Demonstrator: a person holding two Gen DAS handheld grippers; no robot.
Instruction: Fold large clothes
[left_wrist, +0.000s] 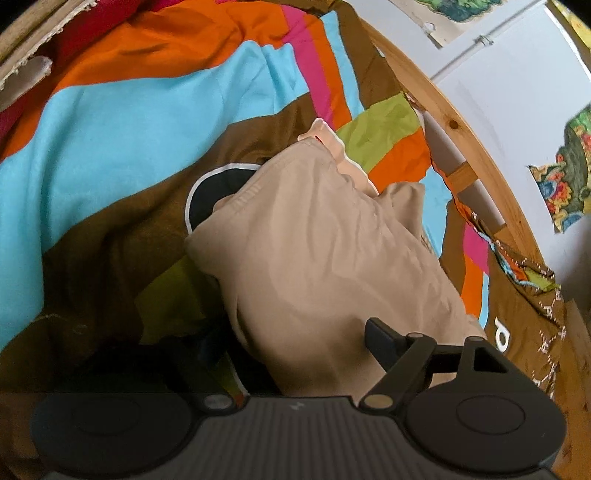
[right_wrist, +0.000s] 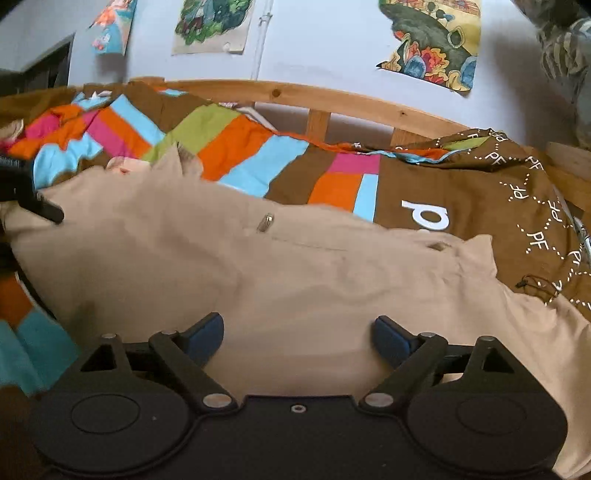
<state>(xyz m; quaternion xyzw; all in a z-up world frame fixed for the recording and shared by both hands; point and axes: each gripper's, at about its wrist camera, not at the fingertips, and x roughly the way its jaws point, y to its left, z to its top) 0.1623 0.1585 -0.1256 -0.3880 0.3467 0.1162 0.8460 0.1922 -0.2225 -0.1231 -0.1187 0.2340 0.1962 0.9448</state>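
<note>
Right wrist view gives you the beige garment (right_wrist: 295, 266) spread wide across the bed's patterned cover (right_wrist: 236, 147), with one small metal zip pull (right_wrist: 265, 222) on its upper face; your left wrist view shows the same garment (left_wrist: 314, 251) bunched lengthwise toward the wooden rail (left_wrist: 454, 122) and hides that pull. Your right gripper (right_wrist: 297, 332) stands wide, both blue-padded fingers (right_wrist: 207, 332) resting on the cloth with nothing pinched between them. Of your left gripper (left_wrist: 295, 354) only one finger (left_wrist: 380, 332) shows, lying on the garment; the other is lost beneath the fabric, so you cannot tell its spread. Count one garment, two grippers, three posters (right_wrist: 432, 40) on the wall
</note>
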